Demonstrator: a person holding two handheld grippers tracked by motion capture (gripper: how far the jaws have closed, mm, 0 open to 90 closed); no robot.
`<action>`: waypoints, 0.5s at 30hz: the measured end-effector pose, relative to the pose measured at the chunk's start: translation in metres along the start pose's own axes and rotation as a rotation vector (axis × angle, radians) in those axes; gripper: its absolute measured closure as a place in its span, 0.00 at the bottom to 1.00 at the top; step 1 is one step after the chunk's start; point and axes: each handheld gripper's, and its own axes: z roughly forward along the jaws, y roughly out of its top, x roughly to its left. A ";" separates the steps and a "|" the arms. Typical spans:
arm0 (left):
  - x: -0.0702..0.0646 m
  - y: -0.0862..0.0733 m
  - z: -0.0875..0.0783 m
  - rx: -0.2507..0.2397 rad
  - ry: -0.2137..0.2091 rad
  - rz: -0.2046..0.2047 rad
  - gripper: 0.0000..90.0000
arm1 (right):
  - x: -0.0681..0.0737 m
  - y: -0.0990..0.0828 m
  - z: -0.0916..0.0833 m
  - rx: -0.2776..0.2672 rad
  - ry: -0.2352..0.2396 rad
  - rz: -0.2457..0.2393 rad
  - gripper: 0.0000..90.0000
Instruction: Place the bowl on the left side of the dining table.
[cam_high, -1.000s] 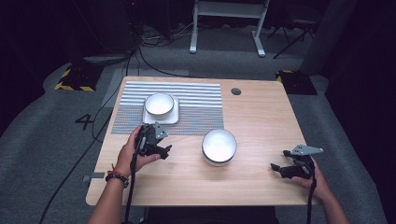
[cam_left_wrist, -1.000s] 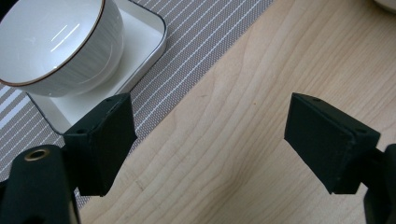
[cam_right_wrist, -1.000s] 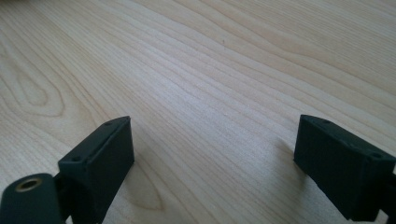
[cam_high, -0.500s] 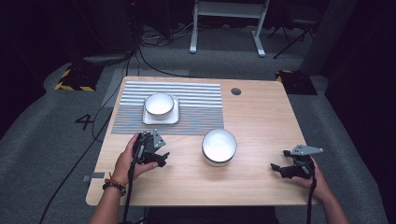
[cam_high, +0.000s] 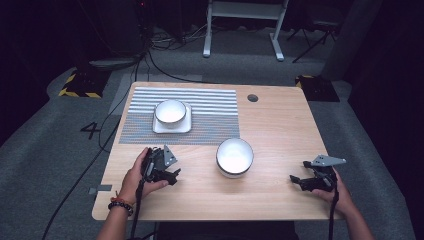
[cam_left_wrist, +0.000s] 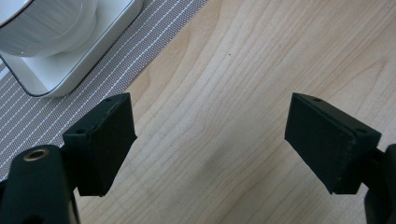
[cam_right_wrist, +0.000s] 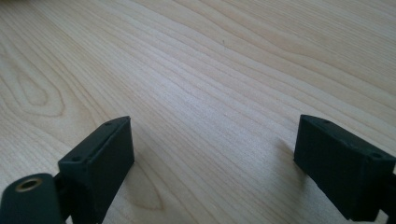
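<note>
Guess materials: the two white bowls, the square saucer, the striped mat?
White round bowl on the bare wood and white round bowl on the saucer: likely glazed ceramic, glossy, with a thin dark rim line. White square saucer: same glossy glaze, dark edge. Grey-and-white striped placemat: looks woven, vinyl or fabric, matte ribbed texture. Light wooden tabletop: visible grain, possibly laminate.

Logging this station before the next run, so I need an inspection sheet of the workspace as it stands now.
Surface: wooden table, striped mat at far left.
Job's things: small bowl on square plate on the mat; larger bowl on bare wood.
Clutter: nothing seen.
Grippers: left tool open, on the wood near the mat; right tool open, near the right edge.
Cables: one trails from each tool; more on the floor.
Surroundings: grey carpet, white stand legs, hazard-striped plates.
</note>
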 end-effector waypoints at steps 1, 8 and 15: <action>-0.001 -0.001 0.000 -0.002 -0.006 -0.008 0.18 | 0.000 0.000 0.000 0.000 0.000 0.000 0.13; -0.005 -0.009 -0.002 0.001 -0.007 -0.012 0.18 | 0.000 0.000 0.000 -0.001 0.000 -0.002 0.13; -0.009 -0.019 -0.001 0.004 -0.017 -0.020 0.18 | 0.000 0.000 0.000 0.000 0.000 -0.001 0.13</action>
